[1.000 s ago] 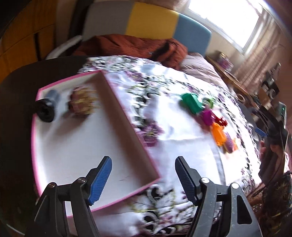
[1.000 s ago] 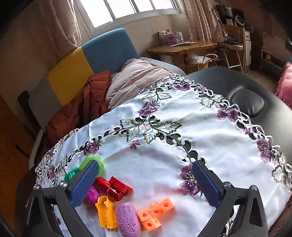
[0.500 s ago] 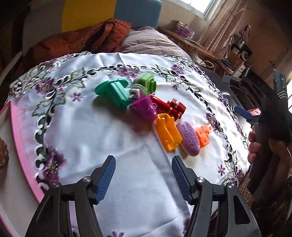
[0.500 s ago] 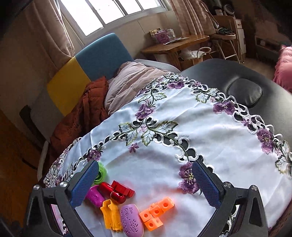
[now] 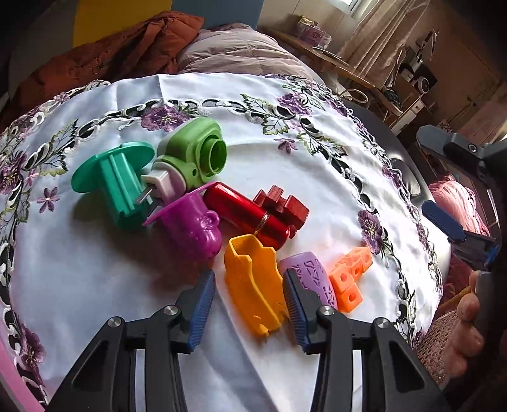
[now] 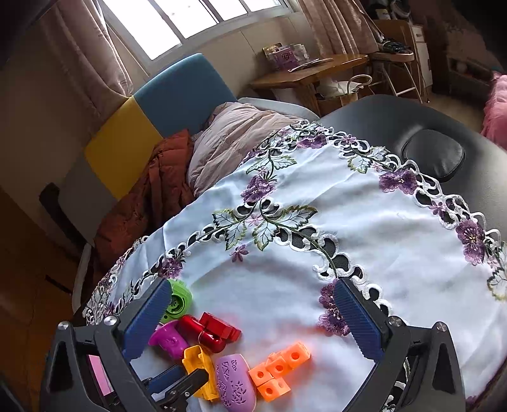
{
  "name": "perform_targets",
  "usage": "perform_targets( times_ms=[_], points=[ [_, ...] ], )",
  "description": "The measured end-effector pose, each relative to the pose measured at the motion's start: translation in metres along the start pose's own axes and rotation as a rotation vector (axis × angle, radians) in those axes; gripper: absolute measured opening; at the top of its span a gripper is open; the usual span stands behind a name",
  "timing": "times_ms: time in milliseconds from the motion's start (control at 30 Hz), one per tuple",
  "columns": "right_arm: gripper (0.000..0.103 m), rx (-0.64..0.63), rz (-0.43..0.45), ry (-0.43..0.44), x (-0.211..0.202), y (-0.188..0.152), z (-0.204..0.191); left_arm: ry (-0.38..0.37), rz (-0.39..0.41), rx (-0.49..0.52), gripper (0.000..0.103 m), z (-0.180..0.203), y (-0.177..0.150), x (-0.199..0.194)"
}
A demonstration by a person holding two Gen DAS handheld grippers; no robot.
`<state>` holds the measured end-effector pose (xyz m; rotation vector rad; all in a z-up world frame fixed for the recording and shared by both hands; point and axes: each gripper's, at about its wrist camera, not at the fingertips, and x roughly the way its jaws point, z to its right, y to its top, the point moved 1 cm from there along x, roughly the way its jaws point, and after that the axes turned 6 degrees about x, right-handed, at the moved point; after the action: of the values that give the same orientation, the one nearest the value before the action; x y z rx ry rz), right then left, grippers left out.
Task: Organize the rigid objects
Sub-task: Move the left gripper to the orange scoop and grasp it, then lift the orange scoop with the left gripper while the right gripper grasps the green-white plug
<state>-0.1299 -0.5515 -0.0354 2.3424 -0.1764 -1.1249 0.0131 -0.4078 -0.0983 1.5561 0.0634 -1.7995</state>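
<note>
The orange piece (image 5: 253, 285) lies flat on the white cloth (image 5: 95, 269), its long axis running from the left claw (image 5: 248, 304) away toward the red cylinder (image 5: 245, 217), slightly slanted to the left. The left claw straddles its near end: its jaws are closing with the piece between them. The right pad looks against the piece's edge; the left pad stands clear.

Just right of it lies a purple patterned oval (image 5: 312, 275), its long axis about parallel, half hidden behind the right finger. Beside that sit joined orange cubes (image 5: 350, 274). Further off lie a magenta cup (image 5: 193, 226) on its side, a dark red block (image 5: 283, 207), a green camera toy (image 5: 193, 155) with its lens aimed up and right, and a teal flanged piece (image 5: 115, 180).

The right claw (image 6: 253, 320) hangs wide and empty above the cloth, the same toys at its lower left.

The embroidered cloth covers a dark padded bench (image 6: 443, 126). Behind are a blue and yellow chair back (image 6: 152, 126), a rust jacket (image 6: 152, 196), a wooden desk (image 6: 313, 68) and a curtained window (image 6: 190, 19). A pink tray edge (image 5: 12, 383) is cut off at lower left.
</note>
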Motion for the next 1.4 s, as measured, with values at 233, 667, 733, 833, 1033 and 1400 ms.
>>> perform_targets(
  times_ms=[233,667,733,833,1033,1400],
  points=[
    [0.103,-0.029,-0.009,-0.007,0.003,-0.002,-0.004,0.016,0.017,0.03,0.027,0.0,-0.001,0.012],
    [0.101,-0.084,-0.09,0.004,0.016,-0.012,-0.013,0.18,0.116,0.07,0.026,-0.037,-0.084,-0.04],
    [0.094,-0.102,-0.112,0.01,0.019,-0.015,-0.016,0.199,0.135,0.098,0.026,-0.035,-0.091,-0.04],
    [0.082,-0.121,-0.147,0.001,0.025,-0.021,-0.019,0.211,0.157,0.113,0.026,-0.033,-0.093,-0.039],
    [0.066,-0.112,-0.219,0.026,0.034,-0.027,-0.019,0.203,0.199,0.12,0.026,-0.034,-0.1,-0.041],
    [0.083,-0.153,-0.323,0.151,0.074,-0.031,-0.087,0.169,0.232,0.109,0.026,-0.039,-0.105,-0.043]
  ],
)
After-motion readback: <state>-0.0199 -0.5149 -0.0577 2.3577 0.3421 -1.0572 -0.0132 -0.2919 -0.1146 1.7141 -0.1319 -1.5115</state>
